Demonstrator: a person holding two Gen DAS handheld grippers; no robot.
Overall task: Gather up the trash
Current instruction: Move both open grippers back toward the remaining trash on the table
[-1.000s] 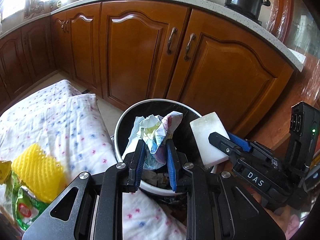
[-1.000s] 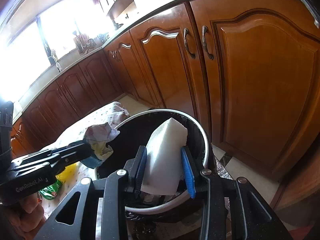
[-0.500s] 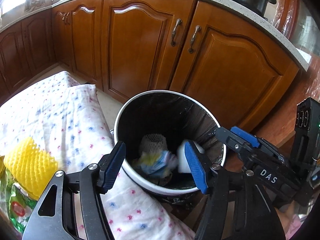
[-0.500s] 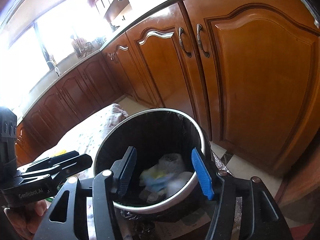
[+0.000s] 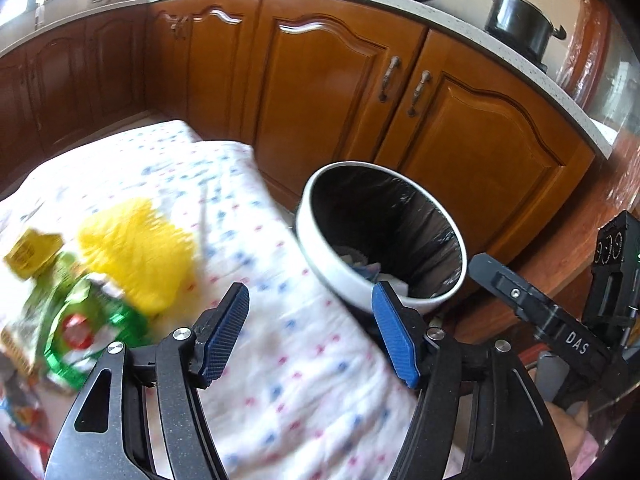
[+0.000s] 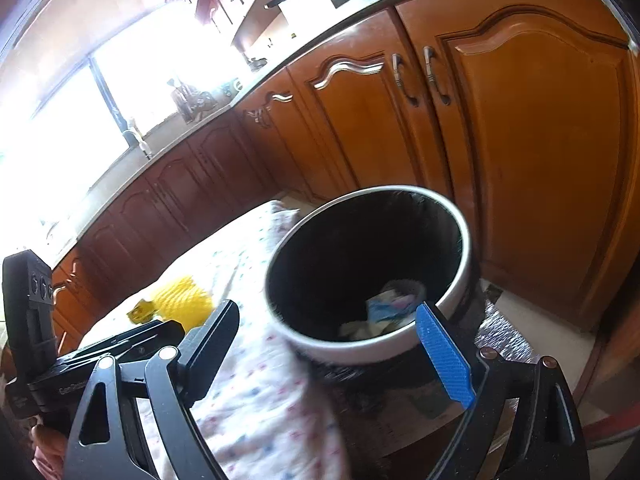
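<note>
A white bin (image 5: 320, 240) (image 6: 360, 350) with a black liner stands on the floor beside the cloth-covered table; crumpled paper and a white piece lie inside it (image 6: 390, 306). My left gripper (image 5: 310, 328) hangs over the dotted cloth, left of the bin, its jaws opening with nothing between them. My right gripper (image 6: 324, 344) hovers at the bin's near rim, jaws opening wide and empty. On the cloth lie a yellow foam net (image 5: 136, 248) (image 6: 184, 296), a green wrapper (image 5: 84, 328) and a yellow packet (image 5: 30, 250).
Wooden cabinets (image 5: 332, 92) run behind the bin under a stone counter with a black pot (image 5: 520, 24). The white dotted cloth (image 5: 224, 184) covers the table. The right gripper's body (image 5: 560, 328) shows at the right of the left wrist view.
Both grippers let go: the crumpled paper and the white block dropped into the bin. Both jaws spread wide, and both grippers swung left, away from above the bin toward the cloth.
</note>
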